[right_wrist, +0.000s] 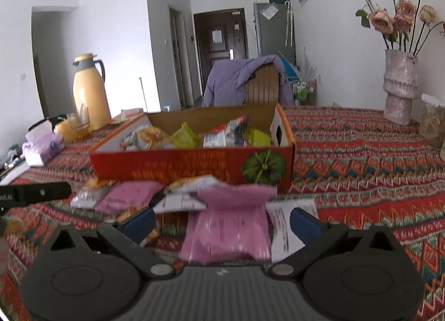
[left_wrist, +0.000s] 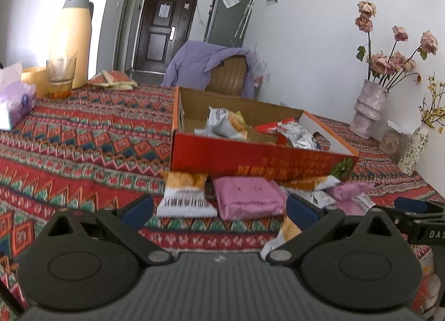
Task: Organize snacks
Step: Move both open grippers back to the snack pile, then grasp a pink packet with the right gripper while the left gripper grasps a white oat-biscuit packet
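- The cardboard box (right_wrist: 192, 165) stands on the patterned tablecloth (right_wrist: 361, 159), and it already holds several snacks: a silver-and-orange packet (left_wrist: 226, 123), yellow-green packets (right_wrist: 185, 137) and a red-and-silver one (right_wrist: 222, 134). So a part of the work looks done.
- Several packets lie outside, on the cloth just before the front wall of the box: two pink packets (right_wrist: 228, 226) (left_wrist: 247, 198), an orange-and-white packet (left_wrist: 186, 195) and some white-backed ones around them. I judge these are what remains for you.
- Your left gripper (left_wrist: 219, 209) is released, its jaws wide apart, and it holds nothing. The one pink packet and the orange-and-white one lie just ahead, between the two blue pads.
- Your right gripper (right_wrist: 222, 219) is also spread open. The other pink packet lies between its fingers, but the pads do not press on it, so it is not grasped yet.
- My estimate: you are near the middle of the task. Each loose packet must be lifted over the box wall and put inside.
- The picture is a little blurred at the packets, so I cannot count them exactly.
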